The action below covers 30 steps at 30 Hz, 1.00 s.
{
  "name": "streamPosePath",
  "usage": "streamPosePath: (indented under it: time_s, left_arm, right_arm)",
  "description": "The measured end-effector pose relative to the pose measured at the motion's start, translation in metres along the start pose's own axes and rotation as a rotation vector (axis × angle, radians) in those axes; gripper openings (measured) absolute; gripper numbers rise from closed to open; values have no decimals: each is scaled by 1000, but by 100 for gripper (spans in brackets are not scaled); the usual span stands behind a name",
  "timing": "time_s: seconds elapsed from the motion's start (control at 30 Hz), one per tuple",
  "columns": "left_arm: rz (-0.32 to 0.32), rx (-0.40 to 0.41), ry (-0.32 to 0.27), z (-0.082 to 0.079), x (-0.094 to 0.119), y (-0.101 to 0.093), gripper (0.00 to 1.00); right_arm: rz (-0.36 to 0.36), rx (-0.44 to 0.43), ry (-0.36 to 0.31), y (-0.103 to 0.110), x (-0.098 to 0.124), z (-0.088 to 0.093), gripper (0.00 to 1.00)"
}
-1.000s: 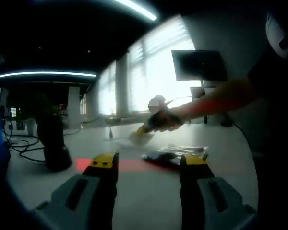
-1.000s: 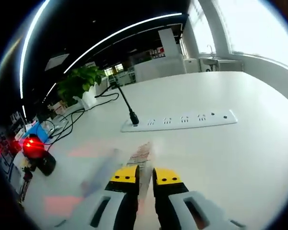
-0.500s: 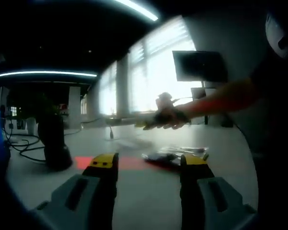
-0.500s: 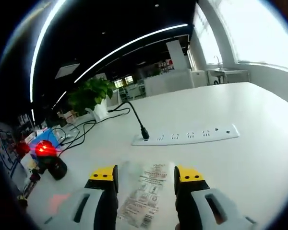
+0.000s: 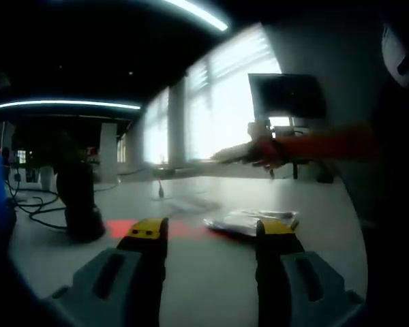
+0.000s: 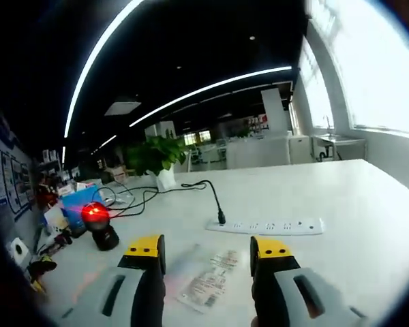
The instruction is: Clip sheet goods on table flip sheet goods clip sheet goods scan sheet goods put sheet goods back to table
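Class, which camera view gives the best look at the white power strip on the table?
The right gripper view: the power strip lies in plain sight beyond the open right gripper, its sockets and black plug visible on the white table. In the left gripper view I cannot make the strip out against the bright windows.

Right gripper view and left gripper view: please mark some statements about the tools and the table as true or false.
1. The right tool is open. True.
2. The sheet goods lie flat on the table. True.
3. The right tool grips the sheet goods. False: they lie between its open jaws, apart from them.
4. The power strip has nothing plugged in. False: a black cable is plugged in at one end.
5. The left tool is open. True.
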<state>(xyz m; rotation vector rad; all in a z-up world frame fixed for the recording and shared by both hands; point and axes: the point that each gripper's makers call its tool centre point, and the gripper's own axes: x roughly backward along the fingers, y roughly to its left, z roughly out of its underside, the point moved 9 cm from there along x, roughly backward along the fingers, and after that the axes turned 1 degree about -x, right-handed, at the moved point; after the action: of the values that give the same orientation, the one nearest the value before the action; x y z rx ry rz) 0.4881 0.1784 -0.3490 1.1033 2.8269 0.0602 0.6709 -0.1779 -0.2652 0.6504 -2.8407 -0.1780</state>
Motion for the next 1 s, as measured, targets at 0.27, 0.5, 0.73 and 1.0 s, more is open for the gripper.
streamPosePath:
  time_s: [0.27,0.5,0.73,1.0]
  left_arm:
    - [-5,2,1,0,0,1,45]
    - [-10,2,1,0,0,2,45]
    - [-14,5,0,0,0,2,45]
    - [-16,6,3,0,-1,3,45]
  right_arm:
    - [-51,40,-81,7,37,-12,47]
    - [-55,75,-165,19,82,-8,46]
    - [-42,42,-203,18,114,10,46]
    - [-5,57,-237,24,153,37,46]
